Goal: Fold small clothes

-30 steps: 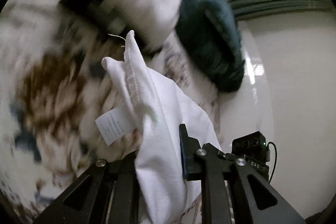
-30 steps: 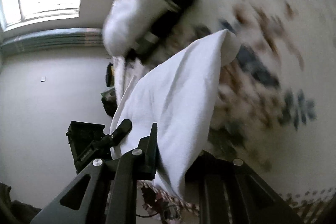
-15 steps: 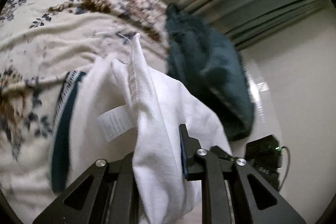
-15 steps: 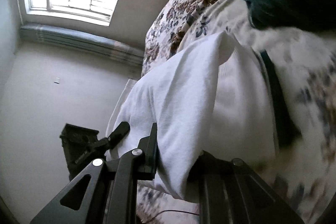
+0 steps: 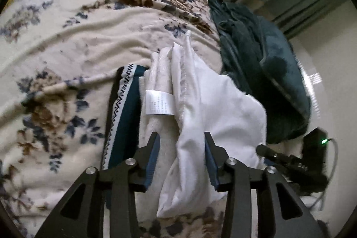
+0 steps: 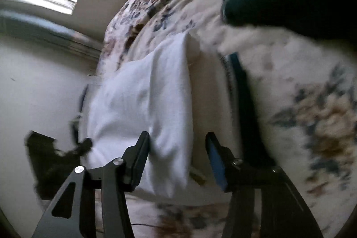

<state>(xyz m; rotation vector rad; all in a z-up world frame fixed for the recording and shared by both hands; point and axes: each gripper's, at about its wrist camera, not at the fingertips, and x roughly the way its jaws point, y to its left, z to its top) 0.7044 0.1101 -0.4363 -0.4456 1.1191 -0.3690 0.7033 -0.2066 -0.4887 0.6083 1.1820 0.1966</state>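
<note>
The left gripper (image 5: 181,144) is seen with its jaws parted, and a white garment (image 5: 209,108) lies between the two fingers without being pinched — a gap shows on either side of the cloth. Ahead of the fingers, the garment's seamed edge rises to a point, and a white care label (image 5: 158,103) is folded over it just left of the seam. To the left of the garment, a folded cream piece with a dark teal patterned band (image 5: 125,113) is laid on the floral bedspread (image 5: 67,41). Ahead and to the right, a dark green bundle (image 5: 263,73) is heaped on the bedspread. The right gripper (image 6: 177,142) is likewise spread open; the white garment (image 6: 145,104) sits against its left finger and extends forward and to the left — the right finger stands clear of it. The dark band (image 6: 243,99) runs just right of the fingers, though this view is blurred.
</note>
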